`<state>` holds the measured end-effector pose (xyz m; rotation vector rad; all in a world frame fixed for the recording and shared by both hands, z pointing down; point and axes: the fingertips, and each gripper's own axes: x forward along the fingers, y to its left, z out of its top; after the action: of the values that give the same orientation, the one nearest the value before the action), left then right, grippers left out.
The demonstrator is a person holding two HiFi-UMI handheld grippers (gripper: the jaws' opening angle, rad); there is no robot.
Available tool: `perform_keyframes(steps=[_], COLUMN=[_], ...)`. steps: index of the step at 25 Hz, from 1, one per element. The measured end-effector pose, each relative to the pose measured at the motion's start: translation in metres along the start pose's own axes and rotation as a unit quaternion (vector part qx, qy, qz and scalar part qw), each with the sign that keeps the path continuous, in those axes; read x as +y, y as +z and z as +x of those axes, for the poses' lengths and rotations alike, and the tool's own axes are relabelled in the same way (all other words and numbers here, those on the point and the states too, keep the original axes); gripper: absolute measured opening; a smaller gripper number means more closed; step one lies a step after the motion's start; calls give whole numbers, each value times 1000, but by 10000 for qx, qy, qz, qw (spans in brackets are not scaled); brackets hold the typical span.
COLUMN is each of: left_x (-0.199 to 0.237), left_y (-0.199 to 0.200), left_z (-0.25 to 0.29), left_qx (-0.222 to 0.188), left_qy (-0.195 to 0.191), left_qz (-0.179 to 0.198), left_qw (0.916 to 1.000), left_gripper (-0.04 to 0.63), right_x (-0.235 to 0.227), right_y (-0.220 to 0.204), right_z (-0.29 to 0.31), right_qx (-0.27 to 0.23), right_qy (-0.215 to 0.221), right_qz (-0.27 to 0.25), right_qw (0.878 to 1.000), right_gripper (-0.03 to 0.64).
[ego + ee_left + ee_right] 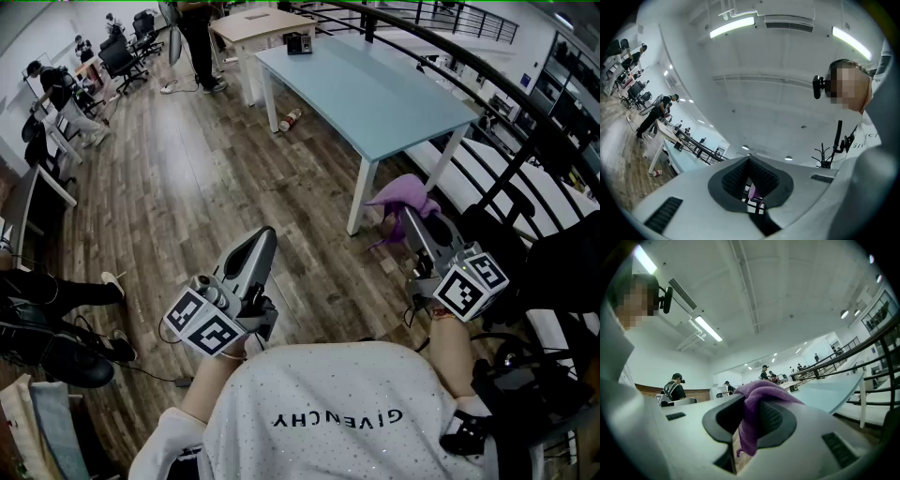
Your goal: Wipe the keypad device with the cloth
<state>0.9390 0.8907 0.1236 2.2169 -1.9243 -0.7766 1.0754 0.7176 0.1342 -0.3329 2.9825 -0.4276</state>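
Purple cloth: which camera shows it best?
The right gripper view: the purple cloth hangs large, pinched between the jaws. The head view shows it small, draped over the right gripper; the left gripper view catches a sliver.

Brown wood planks make up the floor (187, 187), which catches a sheen of light. At the far right stands a long pale-blue table (375, 94) on white legs. A bottle (289, 119) lies on the floor near its far left leg. Farther off is a wooden-topped table (262, 23). A black railing (487, 89) curves along the right side. Office chairs (122, 61) and seated people (56, 89) are at the far left. The ceiling (754, 84) is white, with strip lights (732, 26) and an air vent (788, 24).
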Motion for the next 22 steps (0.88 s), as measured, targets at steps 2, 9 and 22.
perform_keyframes(steps=[2, 9, 22], left_x=[2, 17, 134], left_y=[2, 12, -15], left_z=[8, 14, 68], left_qx=[4, -29, 586], left_qy=[5, -55, 522], left_qz=[-2, 0, 431], left_qw=[10000, 10000, 9960], left_gripper=[0, 0, 0], right_x=[-6, -7, -100], right_y=[6, -1, -70], right_z=[5, 23, 112], right_qx=[15, 135, 1099], right_qy=[-3, -41, -236], right_qz=[32, -16, 631], right_qw=[10000, 9999, 9917], right_gripper=[69, 69, 69])
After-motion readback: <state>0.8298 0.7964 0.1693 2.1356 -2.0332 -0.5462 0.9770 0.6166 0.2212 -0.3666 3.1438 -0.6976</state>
